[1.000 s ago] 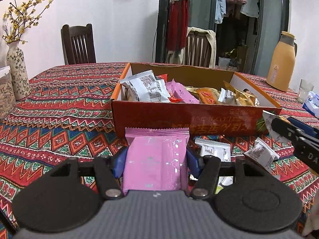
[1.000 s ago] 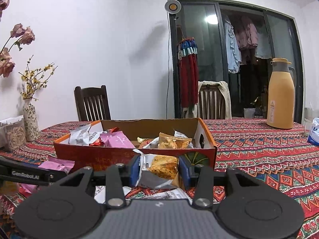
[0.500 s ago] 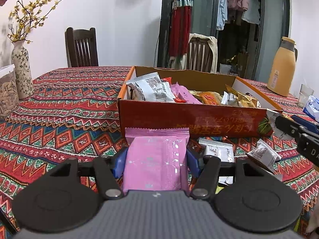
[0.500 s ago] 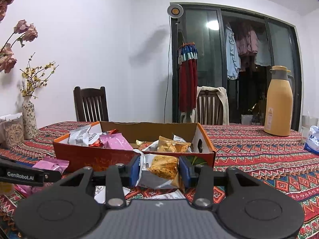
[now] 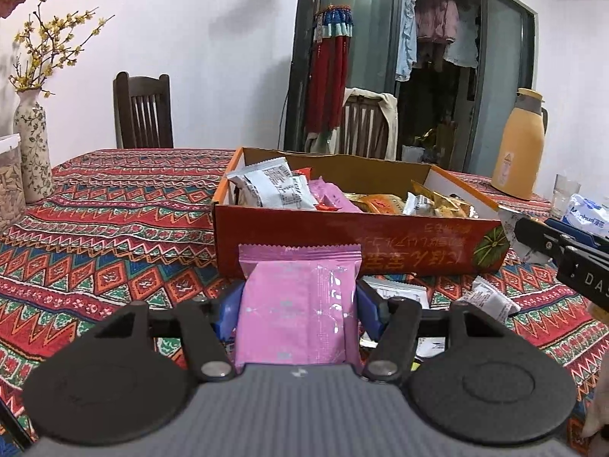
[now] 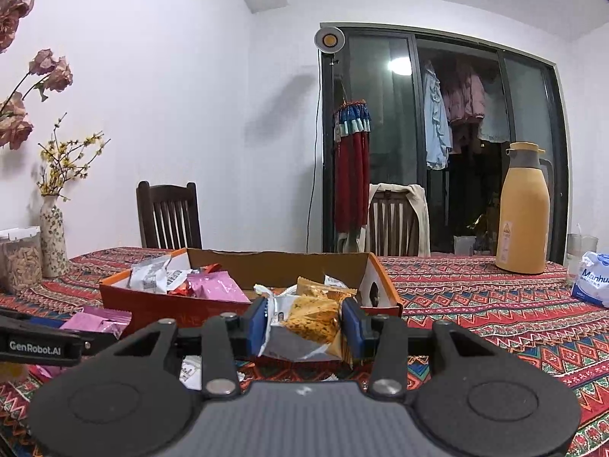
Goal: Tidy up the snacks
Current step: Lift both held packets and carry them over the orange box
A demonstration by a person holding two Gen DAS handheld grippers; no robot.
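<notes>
My left gripper [image 5: 298, 310] is shut on a pink snack packet [image 5: 298, 304] and holds it above the table, just in front of the orange cardboard box [image 5: 342, 245]. My right gripper [image 6: 304, 321] is shut on an orange and silver snack packet [image 6: 310, 323], in front of the same box [image 6: 171, 302]. The box holds several packets: white, pink, red and orange ones. The right gripper also shows at the right edge of the left wrist view [image 5: 563, 247]. The left gripper with its pink packet shows at the left of the right wrist view [image 6: 42, 344].
Loose white packets [image 5: 491, 301] lie on the patterned tablecloth [image 5: 95, 228] in front of the box. A vase [image 5: 32, 152] and a jar stand at the left. A yellow thermos [image 5: 519, 144], a glass and a tissue pack [image 5: 588, 209] stand at the right. Chairs stand behind the table.
Both grippers have risen a little with their packets still held. The box now sits lower in both views.
</notes>
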